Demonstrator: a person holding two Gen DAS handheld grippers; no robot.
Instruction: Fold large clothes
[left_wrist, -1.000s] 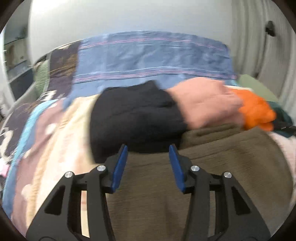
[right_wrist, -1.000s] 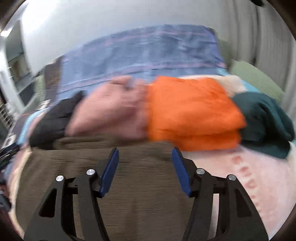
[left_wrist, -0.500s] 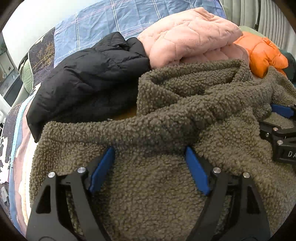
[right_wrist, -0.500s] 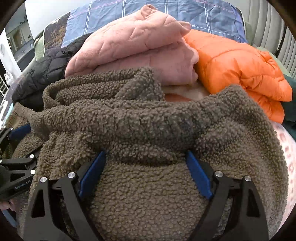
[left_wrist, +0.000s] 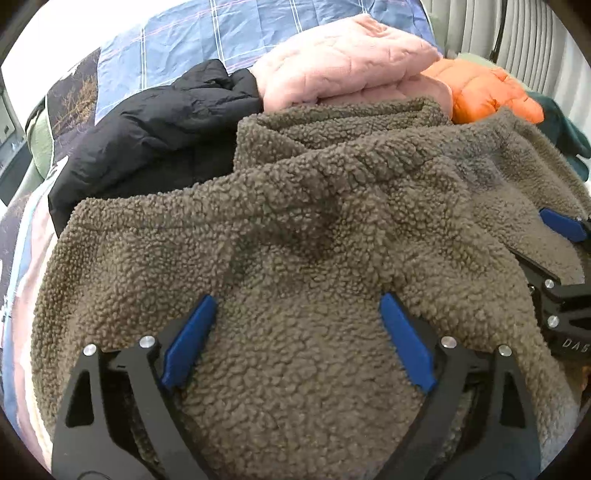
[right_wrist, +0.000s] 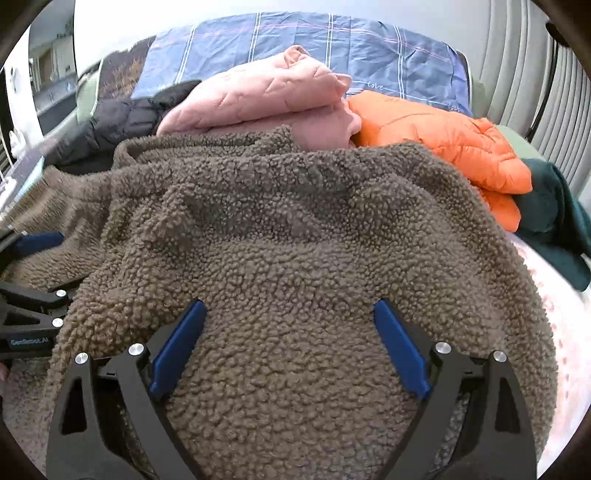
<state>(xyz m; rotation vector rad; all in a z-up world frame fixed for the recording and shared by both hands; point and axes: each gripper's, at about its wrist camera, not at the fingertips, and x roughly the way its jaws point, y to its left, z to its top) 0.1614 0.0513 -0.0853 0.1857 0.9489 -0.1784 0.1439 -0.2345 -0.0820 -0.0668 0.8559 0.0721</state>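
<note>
I read this as the release at the end of a fold: the brown fleece jacket (left_wrist: 295, 221) lies doubled over on the near part of the bed, and I am letting go of it on both sides. On my left, the left gripper (left_wrist: 295, 332) points steeply down onto the pile with its jaws spread wide, having just been opening; fleece bulges up between the blue pads (left_wrist: 188, 339), but they do not pinch it. Far left of that, a black puffer jacket (left_wrist: 155, 129) lies touching the fleece's far edge, then a folded pink quilted jacket (right_wrist: 258, 96) sits behind the collar, with an orange puffer jacket (right_wrist: 443, 147) beside it and a dark green garment (right_wrist: 554, 214) at the far right, all on the blue checked bedspread (right_wrist: 295, 40). My right gripper (right_wrist: 291, 339) stands just beside the left one, tilted down in much the same way, jaws likewise wide and just opened, resting over the fleece without clamping. Whether the fleece under the pads is one layer or several I cannot tell, since the pile hides its edges. Next I would judge it needs both grippers lifted clear, then a fresh hold on a near or side edge to bring the bundle over once more, or a press to flatten the humped collar.
</note>
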